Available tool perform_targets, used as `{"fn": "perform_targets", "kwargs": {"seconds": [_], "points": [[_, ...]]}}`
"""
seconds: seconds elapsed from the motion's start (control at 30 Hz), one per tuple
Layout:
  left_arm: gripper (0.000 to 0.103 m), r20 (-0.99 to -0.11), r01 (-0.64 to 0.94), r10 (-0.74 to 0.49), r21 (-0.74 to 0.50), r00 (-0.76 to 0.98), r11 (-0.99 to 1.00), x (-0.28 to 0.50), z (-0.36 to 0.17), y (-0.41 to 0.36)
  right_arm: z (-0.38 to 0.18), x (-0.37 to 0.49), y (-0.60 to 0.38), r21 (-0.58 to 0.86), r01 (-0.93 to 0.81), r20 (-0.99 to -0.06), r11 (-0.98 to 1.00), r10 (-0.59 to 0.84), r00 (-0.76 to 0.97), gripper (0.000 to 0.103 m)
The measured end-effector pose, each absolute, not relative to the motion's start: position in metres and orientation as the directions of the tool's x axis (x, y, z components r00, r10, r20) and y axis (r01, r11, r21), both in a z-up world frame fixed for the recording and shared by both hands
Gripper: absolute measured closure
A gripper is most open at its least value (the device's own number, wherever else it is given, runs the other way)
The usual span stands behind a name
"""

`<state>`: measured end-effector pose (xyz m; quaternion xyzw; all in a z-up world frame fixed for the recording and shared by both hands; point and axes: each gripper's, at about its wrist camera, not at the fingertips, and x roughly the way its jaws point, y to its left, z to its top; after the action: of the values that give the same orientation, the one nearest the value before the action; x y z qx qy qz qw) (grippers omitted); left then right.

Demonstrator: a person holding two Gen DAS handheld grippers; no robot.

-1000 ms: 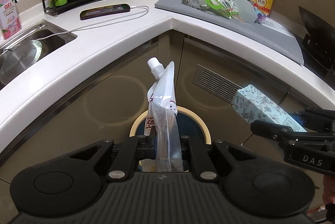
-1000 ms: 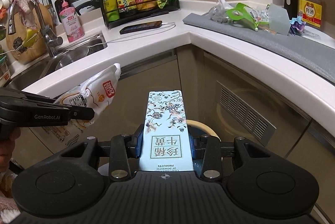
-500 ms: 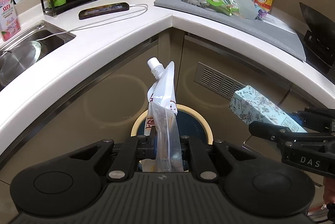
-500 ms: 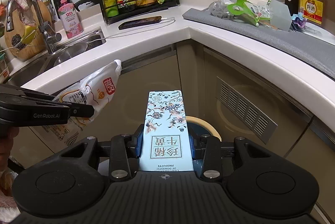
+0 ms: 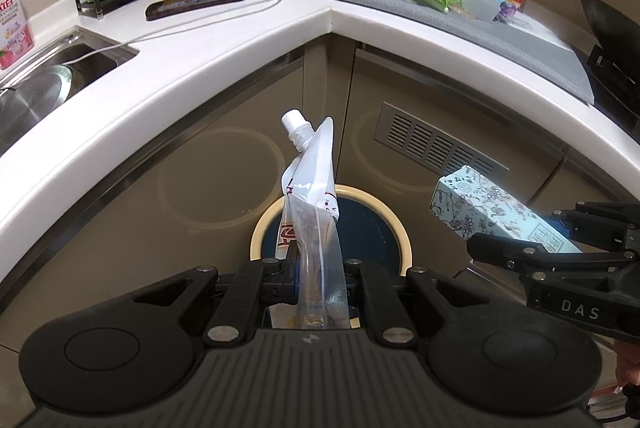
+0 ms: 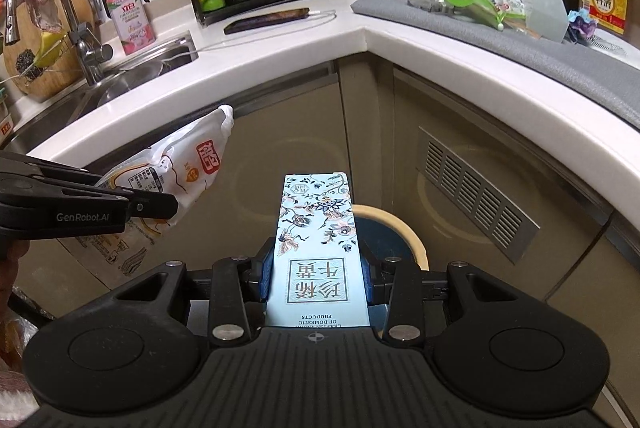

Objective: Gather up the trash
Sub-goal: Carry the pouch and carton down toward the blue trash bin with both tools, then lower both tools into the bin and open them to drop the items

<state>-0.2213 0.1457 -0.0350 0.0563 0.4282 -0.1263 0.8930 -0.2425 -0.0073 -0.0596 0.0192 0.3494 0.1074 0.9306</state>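
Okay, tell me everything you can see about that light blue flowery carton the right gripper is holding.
The carton is a long, slim rectangular box, apparently cardboard, pale blue with flower and bird drawings and a framed panel of Chinese characters above small English print. It looks intact and closed. The right hand-held gripper is shut on it, blue pads pressing its two long sides near the printed end. It points forward and tilts downward in mid-air, in front of the curved white counter, above or beside the cream-rimmed bin, touching nothing else.

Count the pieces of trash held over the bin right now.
2: a spouted pouch in the left hand-held gripper, a floral carton in the right hand-held gripper. More trash lies on the counter.
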Motion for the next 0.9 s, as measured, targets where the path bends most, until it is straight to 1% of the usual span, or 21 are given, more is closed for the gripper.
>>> {"fn": "perform_targets", "kwargs": {"seconds": [0.4, 0.9], "points": [[0.093, -0.831, 0.277, -0.163, -0.012, 0.531, 0.961, -0.198, -0.063, 0.14, -0.088, -0.214, -0.009, 0.117, -0.178, -0.713, 0.977, 0.208, 0.67, 0.061], [0.093, -0.913, 0.293, -0.126, -0.008, 0.387, 0.956, -0.133, -0.127, 0.122, -0.146, -0.143, -0.02, 0.131, -0.123, -0.806, 0.984, 0.178, 0.564, 0.061]]}}
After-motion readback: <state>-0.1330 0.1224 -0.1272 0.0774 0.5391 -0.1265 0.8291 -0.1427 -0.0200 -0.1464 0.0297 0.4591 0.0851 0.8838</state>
